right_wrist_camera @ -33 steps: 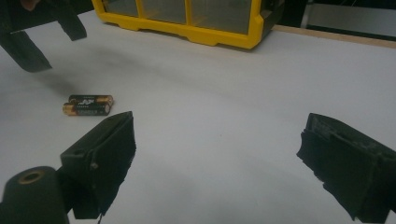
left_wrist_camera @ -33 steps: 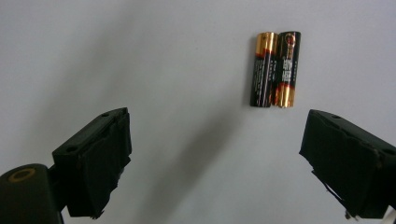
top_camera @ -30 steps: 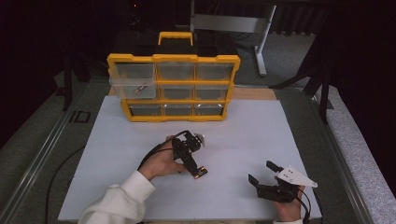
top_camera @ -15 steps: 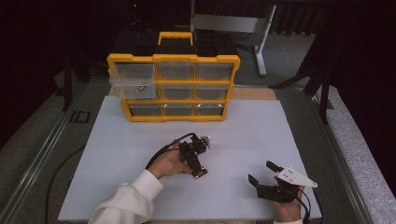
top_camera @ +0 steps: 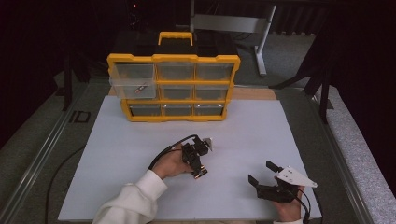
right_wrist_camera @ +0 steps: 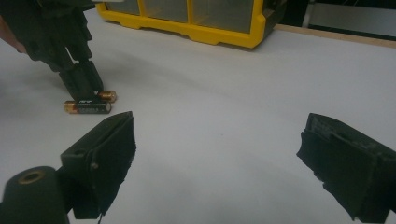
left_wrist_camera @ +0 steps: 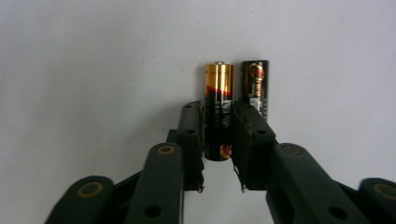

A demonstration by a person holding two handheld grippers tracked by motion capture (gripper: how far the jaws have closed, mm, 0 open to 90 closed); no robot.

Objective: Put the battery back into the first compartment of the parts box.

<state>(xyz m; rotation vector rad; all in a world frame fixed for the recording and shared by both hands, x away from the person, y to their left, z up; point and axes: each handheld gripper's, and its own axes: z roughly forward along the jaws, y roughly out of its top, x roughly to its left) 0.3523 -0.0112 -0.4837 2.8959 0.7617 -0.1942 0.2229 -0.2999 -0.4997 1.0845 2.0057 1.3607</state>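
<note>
Two AA batteries lie side by side on the white mat. My left gripper [top_camera: 198, 173] points down at them, and its jaws close on the gold-and-black battery [left_wrist_camera: 218, 84] from both sides. The darker battery [left_wrist_camera: 256, 79] lies just outside the right jaw, touching or nearly touching the first. From the right gripper view, the left gripper [right_wrist_camera: 85, 83] stands over the pair, with the dark battery [right_wrist_camera: 88, 107] nearest and the gold battery's end [right_wrist_camera: 107, 95] poking out behind. My right gripper [top_camera: 262, 172] rests near the mat's front right, open and holding nothing [right_wrist_camera: 217, 140].
A yellow drawer organizer [top_camera: 173, 58] stands at the back of the white mat [top_camera: 261, 126]. Its left middle drawer [top_camera: 133, 87] is pulled out and holds a small item. A cable trails from the left gripper. Dark floor and metal rails edge the table.
The left hand has slid its gripper right and toward the front, down onto the batteries. The right gripper has stayed still.
</note>
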